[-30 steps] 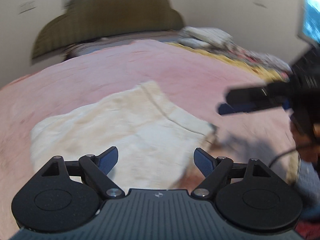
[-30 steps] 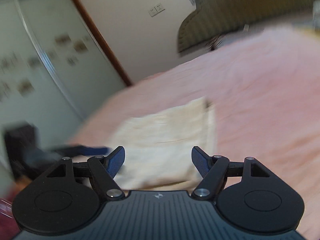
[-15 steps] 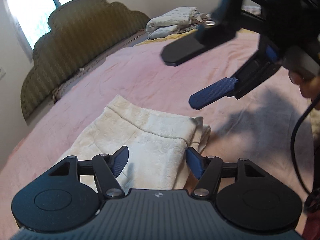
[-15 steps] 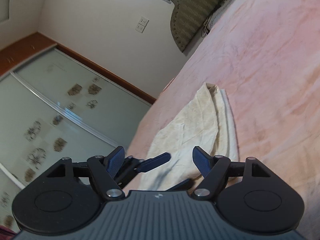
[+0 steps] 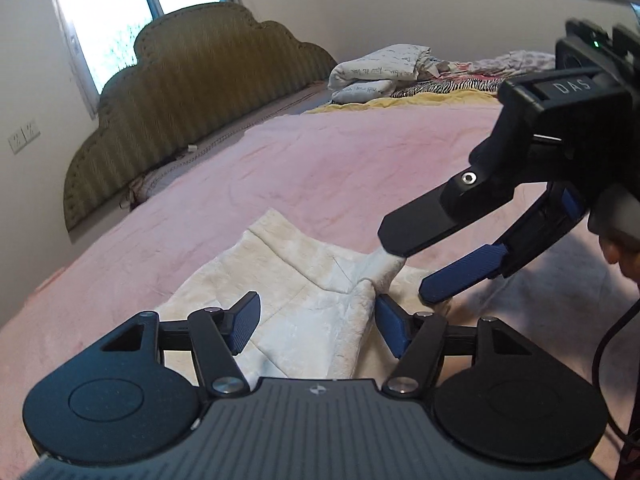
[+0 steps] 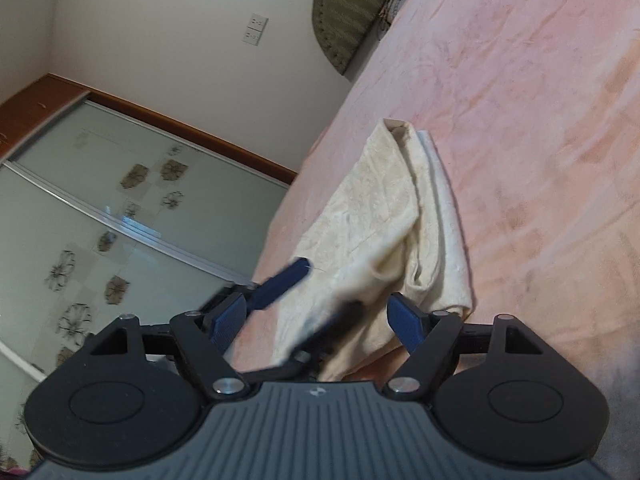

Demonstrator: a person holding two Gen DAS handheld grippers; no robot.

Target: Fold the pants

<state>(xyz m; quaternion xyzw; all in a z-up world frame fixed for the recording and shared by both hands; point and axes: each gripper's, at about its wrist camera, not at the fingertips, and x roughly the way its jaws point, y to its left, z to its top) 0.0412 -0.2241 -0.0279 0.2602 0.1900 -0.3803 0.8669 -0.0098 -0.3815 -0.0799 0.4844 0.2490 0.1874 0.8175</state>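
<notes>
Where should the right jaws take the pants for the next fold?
Probably the raised near corner of the pants, where the layers bunch up off the pink bedspread. Come in low from the open right-hand side; the right gripper already straddles that ridge, jaws open.

Left wrist view low over pants facing headboard, right wrist view rolled, sharing pants

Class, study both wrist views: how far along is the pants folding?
Done: the cream pants already lie folded into a compact stack on the pink blanket. In hand: left gripper straddles the near edge, jaws just closing; right gripper open at the corner. Left: grip and make another fold.
</notes>
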